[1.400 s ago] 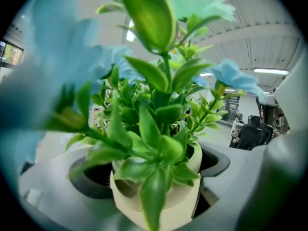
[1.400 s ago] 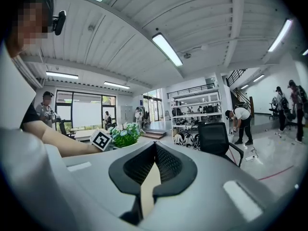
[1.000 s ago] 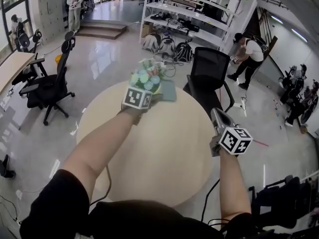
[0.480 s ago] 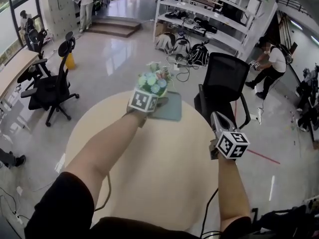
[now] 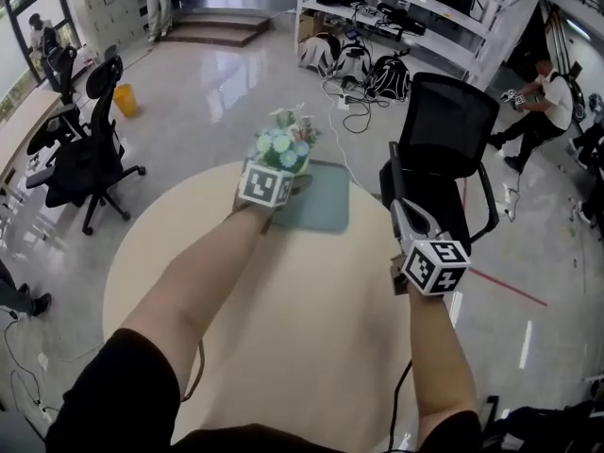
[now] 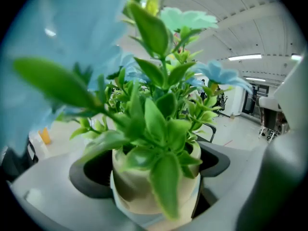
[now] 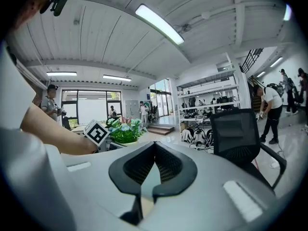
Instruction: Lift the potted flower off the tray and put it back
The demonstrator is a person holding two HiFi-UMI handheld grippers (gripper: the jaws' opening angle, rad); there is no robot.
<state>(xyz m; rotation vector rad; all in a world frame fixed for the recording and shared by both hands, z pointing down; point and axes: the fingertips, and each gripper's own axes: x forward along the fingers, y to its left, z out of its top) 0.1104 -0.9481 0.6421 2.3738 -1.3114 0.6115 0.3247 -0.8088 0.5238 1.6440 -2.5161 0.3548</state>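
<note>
Bright, even light from ceiling strip lights (image 7: 159, 23); glare gleams on the floor (image 5: 217, 74). Fisheye bends every edge, and the potted flower (image 6: 159, 129) blurs up close.

Glossy grey floor (image 5: 208, 83), black office chairs (image 5: 85, 159), white shelving (image 5: 415, 12).

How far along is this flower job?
Done: the left gripper grips the cream pot of blue-flowered green plant. In hand: the pot is at the left edge of the grey-green tray; whether it touches it is hidden. Left: setting it on the tray and letting go. The right gripper is empty.
</note>
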